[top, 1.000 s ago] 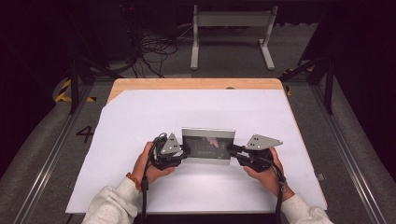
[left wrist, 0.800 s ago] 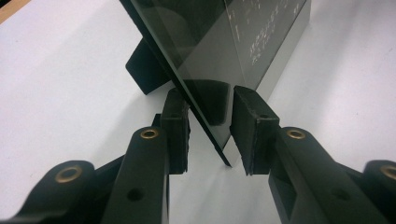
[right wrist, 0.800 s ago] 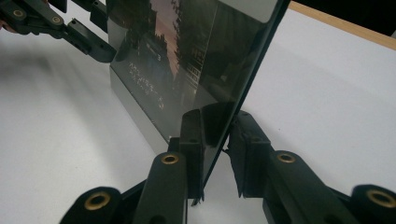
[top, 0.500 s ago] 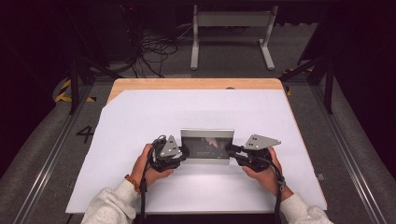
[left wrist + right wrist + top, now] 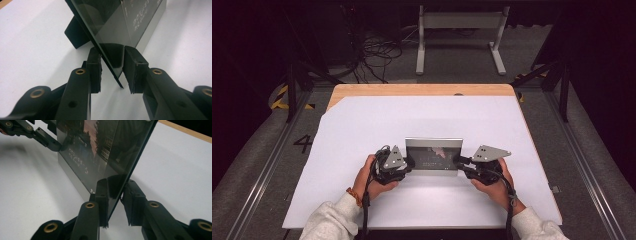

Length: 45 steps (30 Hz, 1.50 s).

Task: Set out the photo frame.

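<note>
A glass-fronted picture frame [image 5: 434, 156] with a dark photo stands leaning back on the white sheet [image 5: 362, 125], propped by a black back stand [image 5: 76, 35]. My left gripper [image 5: 408, 162] clasps its left edge and my right gripper [image 5: 459, 161] its right edge. In the left gripper view the thin frame edge [image 5: 117, 22] runs slantwise between the two pads of the left gripper [image 5: 112, 70]. In the right gripper view the right gripper [image 5: 115, 197] has one pad on the glass [image 5: 100, 145] and the other on the back. The left gripper's fingers [image 5: 47, 141] show at the far edge.
The white sheet covers a wooden table [image 5: 422, 90], whose bare strip shows at the far edge. Beyond the table, a grey metal stand [image 5: 459, 22] and tangled cables [image 5: 377, 50] lie on the floor. Rails run along both sides of the table.
</note>
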Available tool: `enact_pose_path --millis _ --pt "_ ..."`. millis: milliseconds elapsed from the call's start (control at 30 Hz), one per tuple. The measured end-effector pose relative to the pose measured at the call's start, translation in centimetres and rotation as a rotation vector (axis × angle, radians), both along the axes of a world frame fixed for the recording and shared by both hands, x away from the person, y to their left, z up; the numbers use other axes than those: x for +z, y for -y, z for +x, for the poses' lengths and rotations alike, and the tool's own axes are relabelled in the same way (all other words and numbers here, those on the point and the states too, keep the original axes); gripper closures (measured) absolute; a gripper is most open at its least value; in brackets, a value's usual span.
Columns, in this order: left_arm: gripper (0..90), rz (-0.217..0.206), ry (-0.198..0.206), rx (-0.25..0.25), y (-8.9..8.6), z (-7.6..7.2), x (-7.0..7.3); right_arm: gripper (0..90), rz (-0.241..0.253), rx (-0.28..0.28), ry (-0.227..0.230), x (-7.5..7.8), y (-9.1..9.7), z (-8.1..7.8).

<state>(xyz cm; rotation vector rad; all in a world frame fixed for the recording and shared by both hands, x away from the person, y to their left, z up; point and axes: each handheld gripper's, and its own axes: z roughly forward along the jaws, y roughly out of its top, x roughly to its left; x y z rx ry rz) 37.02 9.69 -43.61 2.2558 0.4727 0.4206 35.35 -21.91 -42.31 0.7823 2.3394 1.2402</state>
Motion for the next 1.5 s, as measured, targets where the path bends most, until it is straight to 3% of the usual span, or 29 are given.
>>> enact_pose_path --millis 467,633,967,1500 --pt "67.2 0.002 0.008 -0.002 0.0 0.1 0.0 74.6 -0.044 -0.008 0.009 0.0 -0.3 -0.2" --pt "63.0 -0.012 0.01 -0.007 -0.3 -0.1 0.3 71.0 -0.066 -0.001 0.013 0.0 -0.3 -0.5" --pt "61.4 -0.012 0.021 -0.01 -0.6 -0.5 0.6 68.0 -0.067 0.0 0.019 0.4 0.2 -1.0" --pt "44.7 -0.018 0.045 0.012 -1.8 -1.2 0.7 60.2 -0.076 -0.013 0.022 0.6 1.2 -1.6"
